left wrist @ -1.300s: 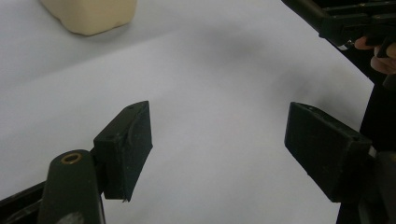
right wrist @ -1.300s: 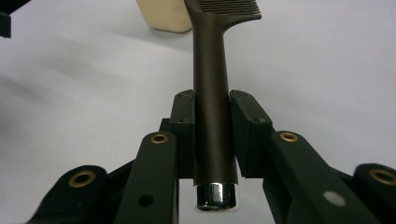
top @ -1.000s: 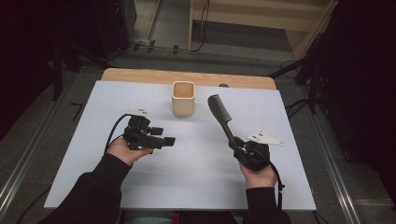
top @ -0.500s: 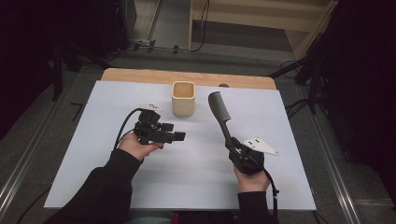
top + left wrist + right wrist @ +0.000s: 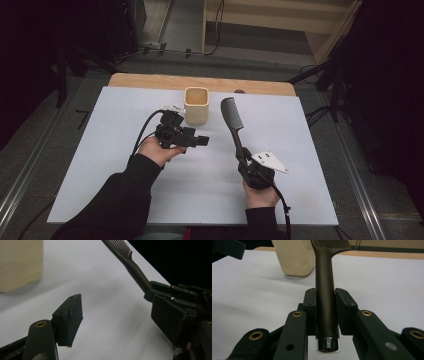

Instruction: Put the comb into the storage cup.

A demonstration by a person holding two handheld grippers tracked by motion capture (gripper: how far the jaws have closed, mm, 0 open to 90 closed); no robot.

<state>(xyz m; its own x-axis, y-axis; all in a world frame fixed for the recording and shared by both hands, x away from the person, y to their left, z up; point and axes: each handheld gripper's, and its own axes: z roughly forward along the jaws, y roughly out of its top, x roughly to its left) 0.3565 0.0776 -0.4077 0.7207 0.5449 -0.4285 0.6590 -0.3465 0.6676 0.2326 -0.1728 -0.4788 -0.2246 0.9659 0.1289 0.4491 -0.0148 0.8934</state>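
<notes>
Comb [image 5: 233,120] (dark) beside cup [image 5: 196,105]

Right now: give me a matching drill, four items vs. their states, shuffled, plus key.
Column one:
1. comb
2. cup
3. left gripper
4. right gripper

Column two:
A. jaws apart, nothing between them
B. standing upright at the far side of the white sheet
C. clamped on a dark handle
D. held by its handle, toothed end pointing away from the person

Pairs: 1-D, 2-B, 3-A, 4-C
</notes>
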